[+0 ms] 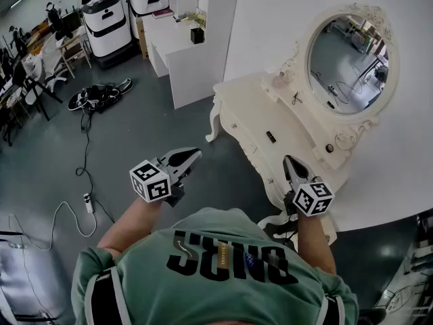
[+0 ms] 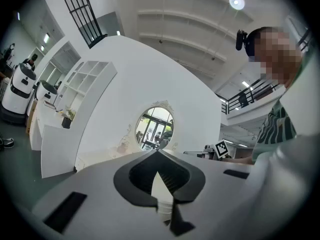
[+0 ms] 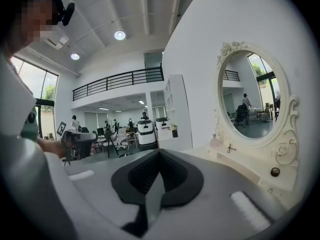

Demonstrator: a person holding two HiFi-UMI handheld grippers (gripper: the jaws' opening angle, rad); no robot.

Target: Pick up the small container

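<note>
My left gripper (image 1: 195, 154) hangs over the grey floor (image 1: 135, 134), jaws pressed together with nothing between them. My right gripper (image 1: 289, 161) is at the near end of the white dressing table (image 1: 237, 99), also closed and empty. The small container (image 1: 329, 147), a dark round pot, stands on the raised ledge below the oval mirror (image 1: 348, 63), apart from both grippers. A pale bottle (image 1: 279, 80) stands at the ledge's far end.

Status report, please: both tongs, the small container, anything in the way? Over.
Left tongs shut, empty. Right tongs shut, empty. Small pinkish container on dressing table shelf, untouched. Nothing seen blocking.
</note>
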